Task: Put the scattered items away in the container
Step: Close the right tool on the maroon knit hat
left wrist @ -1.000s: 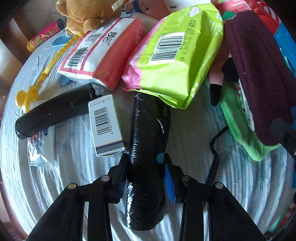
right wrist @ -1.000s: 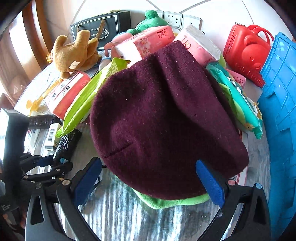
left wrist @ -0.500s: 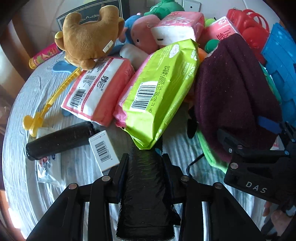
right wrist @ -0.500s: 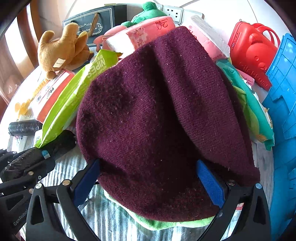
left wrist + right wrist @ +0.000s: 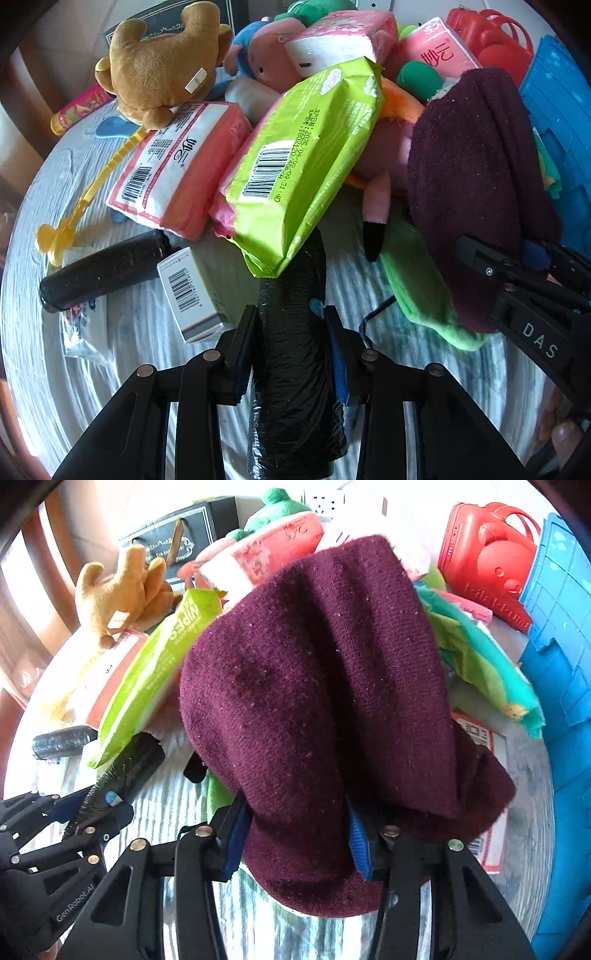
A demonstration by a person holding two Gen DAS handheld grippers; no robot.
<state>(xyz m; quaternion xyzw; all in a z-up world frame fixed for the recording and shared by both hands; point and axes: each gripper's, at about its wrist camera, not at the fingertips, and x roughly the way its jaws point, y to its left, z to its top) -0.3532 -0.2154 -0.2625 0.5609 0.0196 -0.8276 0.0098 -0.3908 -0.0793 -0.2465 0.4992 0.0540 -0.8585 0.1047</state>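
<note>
1. The black roll (image 5: 295, 354), wrapped in wrinkled glossy film, lies lengthwise on the striped table (image 5: 122, 369); its far end is tucked under the green wipes pack (image 5: 303, 170).
2. The left gripper (image 5: 291, 350) is clamped on the roll, one pad on each side.
3. The maroon hat (image 5: 332, 701), knit and flecked with lint, sits on the pile beside the wipes pack; its brim is bunched.
4. The right gripper (image 5: 295, 834) is clenched on that brim.
5. The blue container (image 5: 561, 701) stands at the right edge, cut off by the frame.
6. A second black roll (image 5: 103, 269), a small box (image 5: 188, 291) and a pink tissue pack (image 5: 177, 173) lie left of the held roll.
7. The hat hides most of what is under it; only a green cloth (image 5: 421, 295) edge shows.
8. A bear (image 5: 162, 70) lies farther back.
</note>
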